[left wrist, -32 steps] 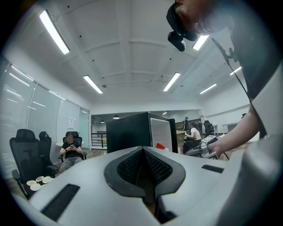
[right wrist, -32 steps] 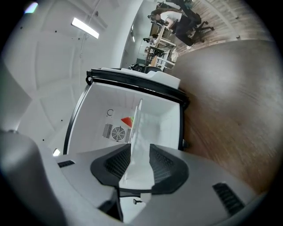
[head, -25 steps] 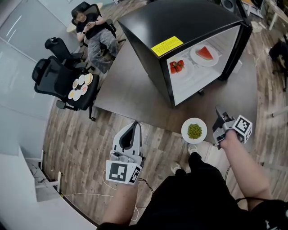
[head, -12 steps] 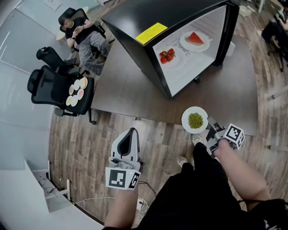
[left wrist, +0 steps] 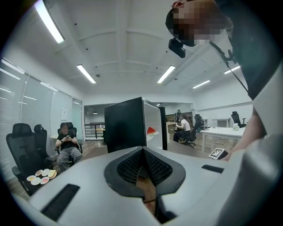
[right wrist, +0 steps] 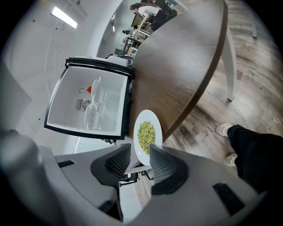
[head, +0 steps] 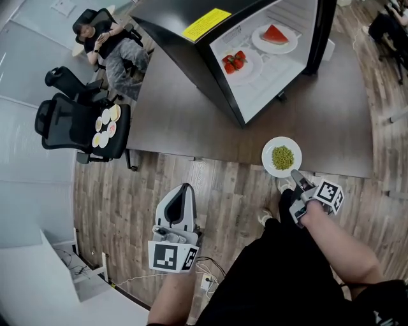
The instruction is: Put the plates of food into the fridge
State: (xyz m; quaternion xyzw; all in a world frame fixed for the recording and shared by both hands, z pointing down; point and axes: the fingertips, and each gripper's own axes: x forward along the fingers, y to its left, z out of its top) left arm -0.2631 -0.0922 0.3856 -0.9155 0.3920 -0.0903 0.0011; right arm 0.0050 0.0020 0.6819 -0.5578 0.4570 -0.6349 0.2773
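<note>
My right tongs (head: 295, 176) pinch the pea plate (head: 270, 150) by its rim alone; carried to the fridge (head: 169, 16), it could tip and spill. My left tongs (head: 184, 191) hang closed, empty.

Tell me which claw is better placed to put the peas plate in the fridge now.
Right. The right claw grips the plate of peas by its rim, facing the open fridge. The left claw is shut and empty, over the floor, farther from the fridge.
</note>
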